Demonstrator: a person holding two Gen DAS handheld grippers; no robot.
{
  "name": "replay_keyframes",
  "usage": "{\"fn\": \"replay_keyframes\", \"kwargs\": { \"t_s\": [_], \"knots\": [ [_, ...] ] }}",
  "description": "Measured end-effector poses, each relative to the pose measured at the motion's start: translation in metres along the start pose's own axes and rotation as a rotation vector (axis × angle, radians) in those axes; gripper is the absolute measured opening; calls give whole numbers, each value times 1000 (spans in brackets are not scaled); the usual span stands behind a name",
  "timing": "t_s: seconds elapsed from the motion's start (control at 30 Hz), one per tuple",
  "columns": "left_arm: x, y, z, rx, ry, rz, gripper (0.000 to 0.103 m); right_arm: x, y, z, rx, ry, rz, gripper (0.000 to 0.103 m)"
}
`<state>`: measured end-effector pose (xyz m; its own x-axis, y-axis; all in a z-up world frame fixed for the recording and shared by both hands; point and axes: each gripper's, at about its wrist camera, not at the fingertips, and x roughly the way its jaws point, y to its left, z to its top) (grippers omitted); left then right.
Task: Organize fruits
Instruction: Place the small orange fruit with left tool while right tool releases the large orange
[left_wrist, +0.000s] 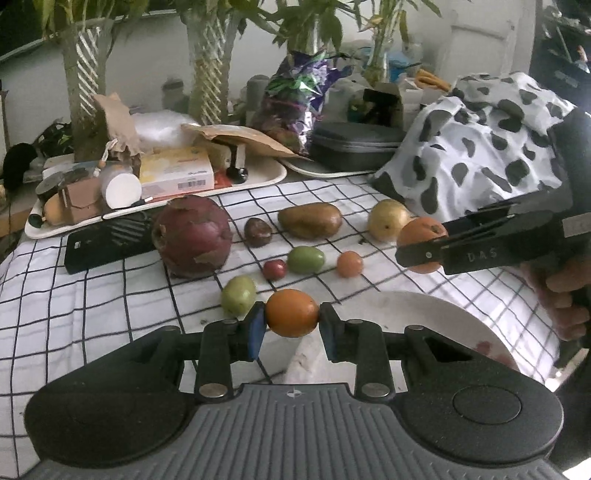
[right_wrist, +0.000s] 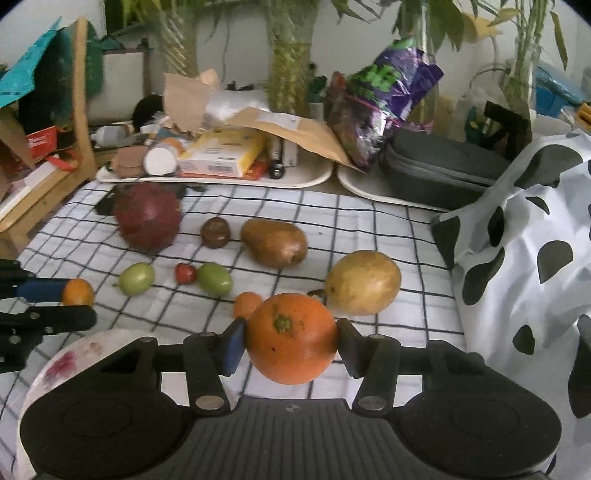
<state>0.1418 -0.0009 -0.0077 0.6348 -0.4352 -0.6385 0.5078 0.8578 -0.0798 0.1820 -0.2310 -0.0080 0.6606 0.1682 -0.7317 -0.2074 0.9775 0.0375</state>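
Observation:
My left gripper (left_wrist: 292, 319) is shut on a small orange fruit (left_wrist: 292, 312), held just above the checked cloth beside a white plate (left_wrist: 436, 314). My right gripper (right_wrist: 291, 341) is shut on a large orange (right_wrist: 291, 338); it also shows in the left wrist view (left_wrist: 423, 243). On the cloth lie a red dragon fruit (left_wrist: 192, 236), a brown passion fruit (left_wrist: 258, 232), a brown mango (left_wrist: 309, 220), a yellow mango (left_wrist: 388, 219), two green fruits (left_wrist: 306, 259) (left_wrist: 239, 295), a small red fruit (left_wrist: 274, 269) and a small orange fruit (left_wrist: 349, 263).
A black phone-like slab (left_wrist: 107, 240) lies left of the dragon fruit. Two cluttered white trays (right_wrist: 221, 177) (right_wrist: 369, 192), a grey case (right_wrist: 439, 166) and plants stand behind. A cow-print cloth (right_wrist: 524, 240) rises at the right. The plate (right_wrist: 74, 354) is front left in the right wrist view.

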Motion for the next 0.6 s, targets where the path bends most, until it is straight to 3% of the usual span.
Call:
{"fn": "replay_keyframes", "kwargs": {
  "t_s": [0.3,0.6],
  "knots": [
    [-9,-20,-14,29,31,-37,30,-26,23,-15,-53,13,116,54],
    [7,-30,-23,77,120,-63,30,-23,38,-35,-134,119,188,54]
  ]
}}
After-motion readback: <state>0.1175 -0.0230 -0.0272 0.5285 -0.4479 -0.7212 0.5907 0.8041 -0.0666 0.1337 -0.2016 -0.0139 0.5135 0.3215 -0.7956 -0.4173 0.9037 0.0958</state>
